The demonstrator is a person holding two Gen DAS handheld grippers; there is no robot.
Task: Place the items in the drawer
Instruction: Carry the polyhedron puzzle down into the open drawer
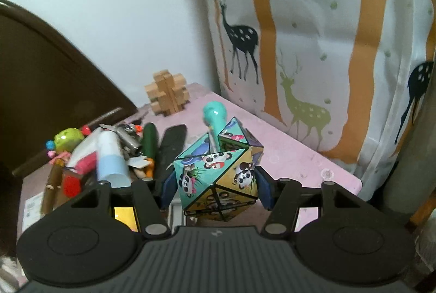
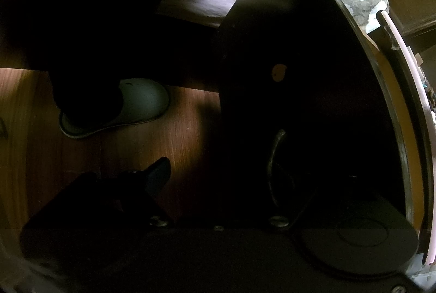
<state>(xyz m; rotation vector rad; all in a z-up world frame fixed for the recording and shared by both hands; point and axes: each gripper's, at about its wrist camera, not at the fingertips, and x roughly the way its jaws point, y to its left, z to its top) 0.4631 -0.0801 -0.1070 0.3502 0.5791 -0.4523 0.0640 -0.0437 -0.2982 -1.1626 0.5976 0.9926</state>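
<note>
In the left wrist view my left gripper (image 1: 215,192) is shut on a folding cube toy (image 1: 218,173) printed with pandas, held just above the pink tabletop (image 1: 294,156). A teal handle-shaped toy (image 1: 215,115) stands right behind it. In the right wrist view my right gripper (image 2: 218,184) faces a dark drawer front (image 2: 299,102) with a curved metal handle (image 2: 275,165). Its left finger (image 2: 158,175) shows beside the front; the right finger is lost in the dark near the handle.
A pile of small items lies left on the table: a white-and-blue tube (image 1: 111,159), a green pen (image 1: 150,137), a black case (image 1: 171,145), a green round toy (image 1: 66,139). A wooden burr puzzle (image 1: 166,94) stands at the back. A deer-print curtain (image 1: 313,47) hangs right. A slippered foot (image 2: 122,105) stands on the wooden floor.
</note>
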